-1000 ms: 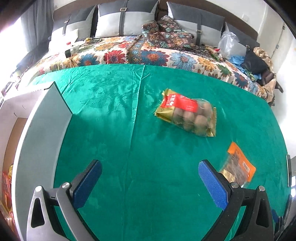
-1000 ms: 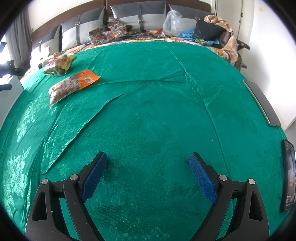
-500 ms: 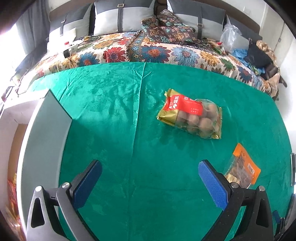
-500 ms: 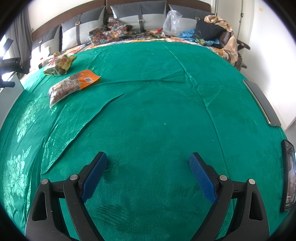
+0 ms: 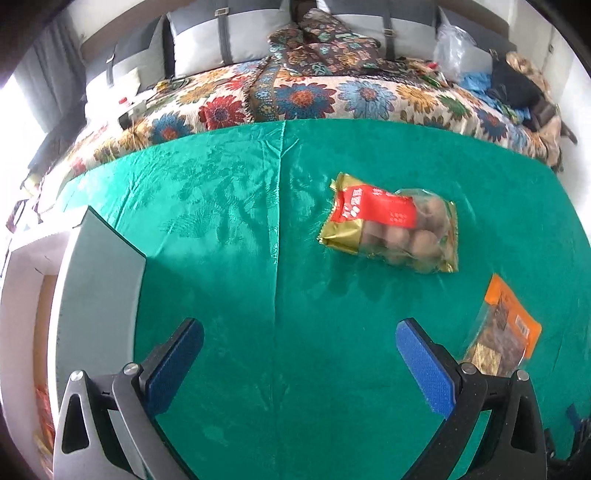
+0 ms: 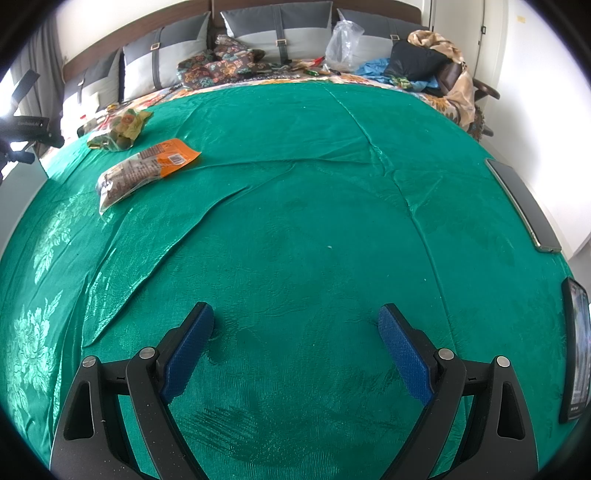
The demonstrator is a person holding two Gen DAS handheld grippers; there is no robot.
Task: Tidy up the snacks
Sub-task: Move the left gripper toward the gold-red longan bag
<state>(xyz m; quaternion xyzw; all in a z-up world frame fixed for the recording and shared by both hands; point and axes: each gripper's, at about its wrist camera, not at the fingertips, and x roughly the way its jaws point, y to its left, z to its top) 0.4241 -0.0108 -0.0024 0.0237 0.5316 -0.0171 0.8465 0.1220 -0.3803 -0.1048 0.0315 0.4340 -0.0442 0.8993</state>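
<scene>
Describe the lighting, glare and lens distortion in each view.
Left wrist view: daylight blows out the far left edge to white; the fisheye bows the green cloth into a dome; the red-and-gold snack bag shows mild glare on its clear film. Right wrist view: even light, sheen on the cloth's floral weave at left; dark vignette in the corners; the orange snack packet stays sharp.

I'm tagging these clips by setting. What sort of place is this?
Most likely a bedroom at home: a bed with a floral bedspread and grey pillows against a headboard, behind a table under a green cloth with snack packets on it.
</scene>
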